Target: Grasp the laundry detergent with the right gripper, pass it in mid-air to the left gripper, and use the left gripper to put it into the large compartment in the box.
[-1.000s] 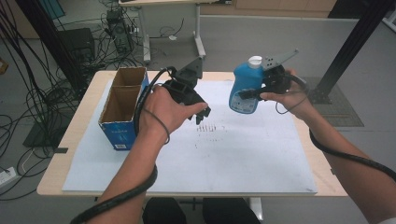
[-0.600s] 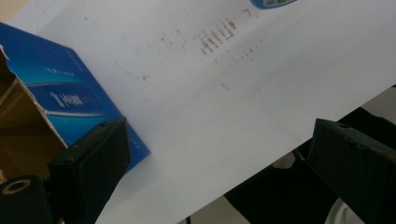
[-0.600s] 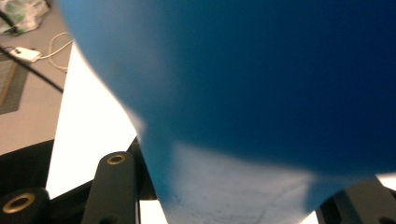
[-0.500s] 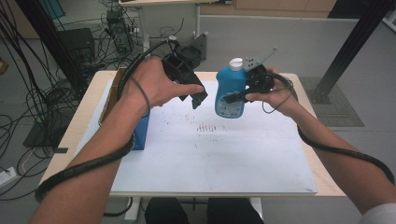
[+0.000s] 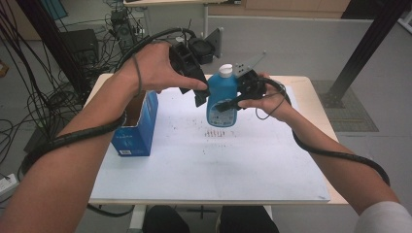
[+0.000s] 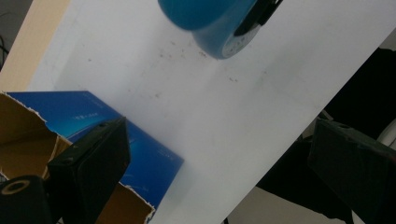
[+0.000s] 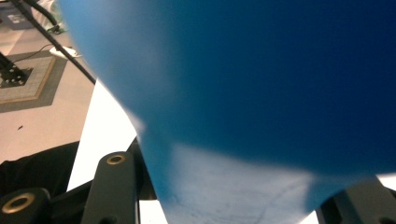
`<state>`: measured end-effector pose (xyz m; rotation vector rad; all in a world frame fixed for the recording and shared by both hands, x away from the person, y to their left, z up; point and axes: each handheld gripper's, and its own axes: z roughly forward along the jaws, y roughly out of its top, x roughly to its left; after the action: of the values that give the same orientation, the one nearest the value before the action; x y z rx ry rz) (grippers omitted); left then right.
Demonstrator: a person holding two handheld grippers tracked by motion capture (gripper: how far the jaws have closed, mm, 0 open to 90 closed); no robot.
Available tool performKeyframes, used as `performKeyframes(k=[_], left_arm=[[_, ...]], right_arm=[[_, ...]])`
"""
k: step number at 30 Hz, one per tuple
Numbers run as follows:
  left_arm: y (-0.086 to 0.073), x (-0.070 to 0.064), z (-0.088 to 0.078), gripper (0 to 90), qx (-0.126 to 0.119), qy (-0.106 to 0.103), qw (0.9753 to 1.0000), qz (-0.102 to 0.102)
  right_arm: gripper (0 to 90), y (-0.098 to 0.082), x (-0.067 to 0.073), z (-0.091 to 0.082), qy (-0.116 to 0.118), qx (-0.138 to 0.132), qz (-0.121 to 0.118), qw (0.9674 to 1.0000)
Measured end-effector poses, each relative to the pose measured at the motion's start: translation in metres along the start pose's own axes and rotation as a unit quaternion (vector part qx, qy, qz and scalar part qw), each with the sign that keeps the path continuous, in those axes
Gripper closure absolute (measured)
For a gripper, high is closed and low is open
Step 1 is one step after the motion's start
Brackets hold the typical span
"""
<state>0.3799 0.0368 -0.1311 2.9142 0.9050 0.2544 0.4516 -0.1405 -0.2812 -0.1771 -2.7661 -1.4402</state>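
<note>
A blue bottle [image 5: 222, 97] with a white cap [image 5: 224, 71] hangs upright above the white table sheet [image 5: 214, 160], clamped across its middle by the right gripper [image 5: 228, 102]. The left gripper [image 5: 197, 90], jaws spread wide and empty, hovers just beside the bottle's upper left shoulder, its fingers pointing down past it. The cap lies up and to the right of those fingers. The open blue cardboard box [image 5: 137, 127] sits farther left of the bottle.

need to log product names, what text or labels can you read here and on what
Nothing reads clearly.
Blue bottle: pale label on its front, print too small to read.
Blue box: small white print low on its side, blurred; faint line of characters in the left gripper view, unreadable.
White table sheet: specks, no text.
</note>
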Motion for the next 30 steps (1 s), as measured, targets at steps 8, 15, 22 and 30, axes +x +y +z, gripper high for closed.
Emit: performKeyframes(k=[8,15,22,30], left_arm=[[0.004,0.006,-0.004,6.3,0.008,-0.002,0.9994,0.035],[0.008,0.008,-0.014,6.3,0.014,-0.001,0.9984,0.054],[0.011,0.009,-0.022,6.3,0.017,-0.007,0.9975,0.068],[0.017,0.007,-0.021,6.3,0.024,-0.021,0.9956,0.089]], right_arm=[[44.4,0.007,0.010,0.026,0.020,0.001,-0.012,0.9997],[44.3,0.013,0.020,0.042,0.039,0.010,-0.030,0.9987],[44.3,0.017,0.026,0.050,0.050,0.007,-0.042,0.9979],[44.3,0.022,0.035,0.051,0.059,0.007,-0.060,0.9964]])
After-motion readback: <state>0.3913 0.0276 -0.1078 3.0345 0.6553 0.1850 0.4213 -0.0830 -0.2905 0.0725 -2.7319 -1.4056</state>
